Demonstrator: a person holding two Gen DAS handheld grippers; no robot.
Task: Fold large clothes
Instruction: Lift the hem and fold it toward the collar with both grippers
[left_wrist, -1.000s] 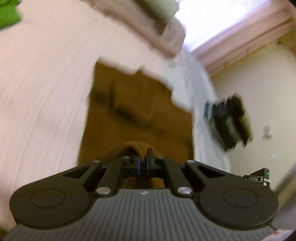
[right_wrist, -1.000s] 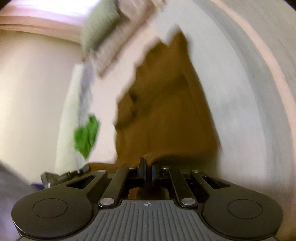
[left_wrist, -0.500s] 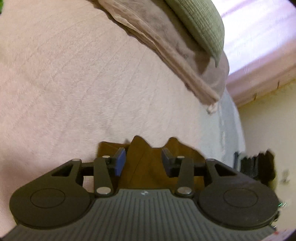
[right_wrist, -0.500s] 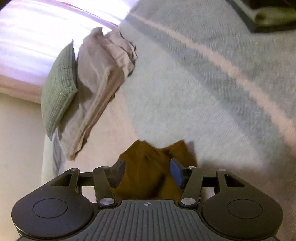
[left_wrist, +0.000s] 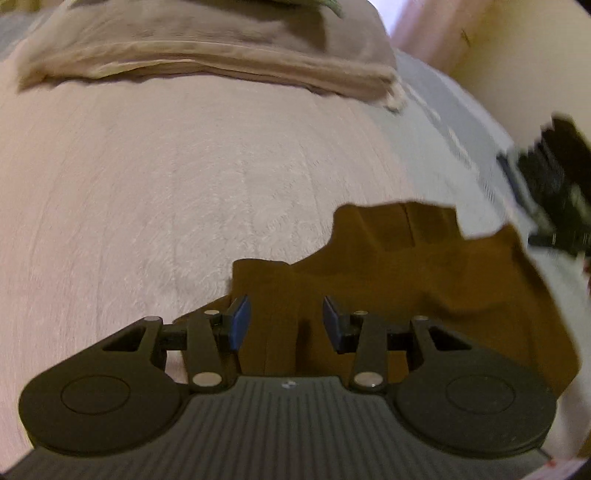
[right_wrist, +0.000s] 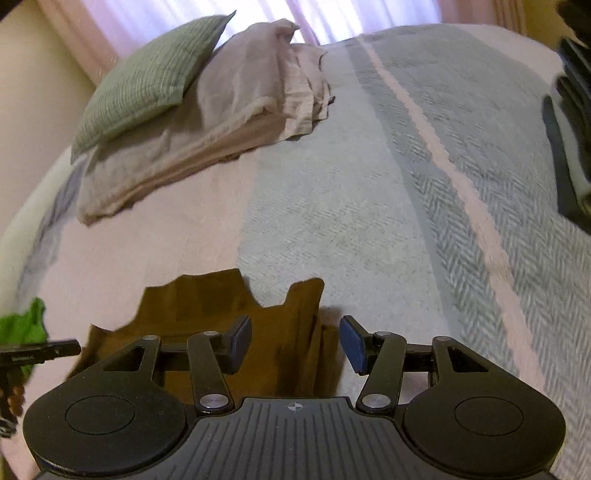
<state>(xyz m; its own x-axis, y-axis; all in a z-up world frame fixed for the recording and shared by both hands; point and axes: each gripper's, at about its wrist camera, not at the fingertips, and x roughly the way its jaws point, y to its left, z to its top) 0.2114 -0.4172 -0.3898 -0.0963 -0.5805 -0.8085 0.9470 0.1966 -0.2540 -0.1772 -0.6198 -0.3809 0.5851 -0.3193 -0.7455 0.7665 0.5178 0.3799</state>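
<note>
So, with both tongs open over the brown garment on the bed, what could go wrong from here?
1. The brown garment lies with an uneven, stepped far edge, so the fold may end up crooked unless it is straightened.
2. The left tongs and right tongs are both open just above the cloth; closing now could pinch more than one layer, or the bedspread.

A brown garment (left_wrist: 424, 280) lies on the bed (left_wrist: 147, 184), flat against the cover in a loose, uneven heap of layers. Its cloth is a plain dark mustard brown, with no pattern to be seen. The far edge is ragged in outline, with a couple of corners jutting out past a notch between them. Soft creases and a straight seam or fold line run across the top layer. From the other side, the same garment (right_wrist: 207, 310) straddles the line where the pink cover meets the grey herringbone blanket (right_wrist: 369, 206).
</note>
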